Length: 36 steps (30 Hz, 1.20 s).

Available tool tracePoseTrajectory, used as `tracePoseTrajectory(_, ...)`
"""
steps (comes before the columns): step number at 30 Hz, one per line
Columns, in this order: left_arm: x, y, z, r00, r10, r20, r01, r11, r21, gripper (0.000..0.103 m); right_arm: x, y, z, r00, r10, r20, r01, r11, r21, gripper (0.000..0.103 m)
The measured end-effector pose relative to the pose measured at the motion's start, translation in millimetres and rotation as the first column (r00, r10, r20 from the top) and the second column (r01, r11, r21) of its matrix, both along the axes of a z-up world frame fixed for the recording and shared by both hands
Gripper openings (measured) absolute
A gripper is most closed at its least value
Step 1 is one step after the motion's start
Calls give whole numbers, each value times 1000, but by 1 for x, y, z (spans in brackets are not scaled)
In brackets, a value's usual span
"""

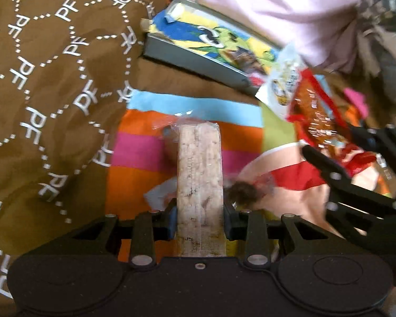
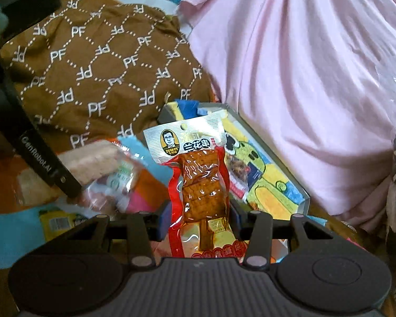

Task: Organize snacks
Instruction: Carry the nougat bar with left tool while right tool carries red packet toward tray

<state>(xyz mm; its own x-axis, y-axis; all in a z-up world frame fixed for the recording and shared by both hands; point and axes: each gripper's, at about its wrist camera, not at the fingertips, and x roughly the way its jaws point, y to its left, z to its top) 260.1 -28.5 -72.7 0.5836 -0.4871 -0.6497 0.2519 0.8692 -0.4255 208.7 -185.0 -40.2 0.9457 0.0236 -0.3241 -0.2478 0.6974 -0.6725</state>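
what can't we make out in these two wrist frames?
- Rice cracker pack, left wrist view: near end hidden behind the left gripper body.
- Dried tofu packet, right wrist view: bottom print hidden behind the right gripper.
- Tray: interior mostly covered by a cartoon sheet.
- Wrapped snack, right wrist view: motion-blurred, label unreadable.

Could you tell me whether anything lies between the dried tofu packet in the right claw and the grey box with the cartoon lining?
Nothing visible does. The right claw is shut on the dried tofu packet, and the grey box lies open just beyond it, to its right. The left claw with its rice cracker bar is off to the left.
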Motion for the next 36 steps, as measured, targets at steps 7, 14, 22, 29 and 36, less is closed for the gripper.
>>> tracePoseTrajectory(7,-11,-2,9,999,1,40,2,998,-64,35,7,-6,6,999,-12,48,11,1000,6,50)
tracePoseTrajectory(14,13,-30,47,989,23,149,-19,999,-34,35,23,-31,25,991,-85,103,74,991,111,50)
tracePoseTrajectory(22,83,-91,92,978,42,206,-44,999,4,35,59,-84,45,972,-216,90,175,927,332,50)
tracePoseTrajectory(29,146,-139,119,975,107,193,-112,994,15,35,91,-130,59,957,-287,39,228,832,505,50)
tracePoseTrajectory(36,195,-192,116,980,156,123,-162,986,44,35,117,-170,58,956,-293,-13,237,742,627,50)
